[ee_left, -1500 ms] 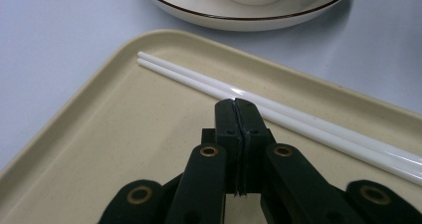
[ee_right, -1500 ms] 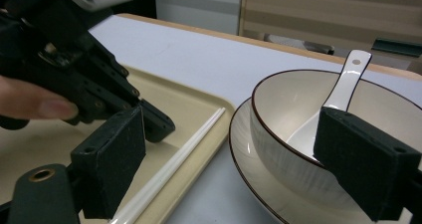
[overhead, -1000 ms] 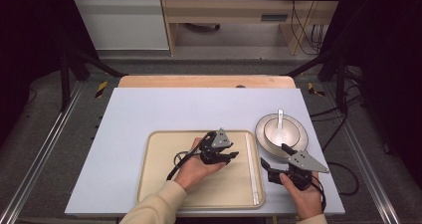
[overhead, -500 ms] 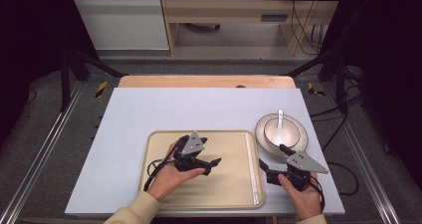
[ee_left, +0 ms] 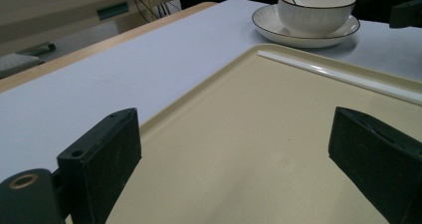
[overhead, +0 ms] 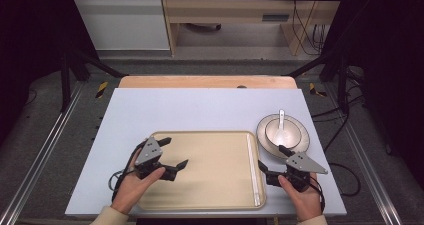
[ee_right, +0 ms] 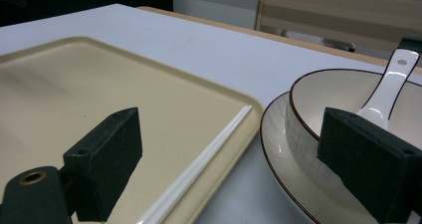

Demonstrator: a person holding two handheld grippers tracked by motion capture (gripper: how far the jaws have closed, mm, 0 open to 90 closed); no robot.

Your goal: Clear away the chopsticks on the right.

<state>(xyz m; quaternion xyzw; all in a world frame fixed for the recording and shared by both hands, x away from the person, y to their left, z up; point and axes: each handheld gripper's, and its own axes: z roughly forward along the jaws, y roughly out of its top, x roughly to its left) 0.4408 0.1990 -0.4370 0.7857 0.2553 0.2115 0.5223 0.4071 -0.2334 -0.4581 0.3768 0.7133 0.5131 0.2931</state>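
I held the left gripper (overhead: 171, 152) wide open and empty over the tray (overhead: 215, 185) at its 9 o'clock edge. The right gripper (overhead: 272, 164) was also wide open, empty, at the tray's 3 o'clock rim beside the chopsticks (overhead: 252, 167). The bowl (overhead: 281, 131) with its spoon (overhead: 281, 120) sat on a plate (overhead: 300, 144) at 2 o'clock.
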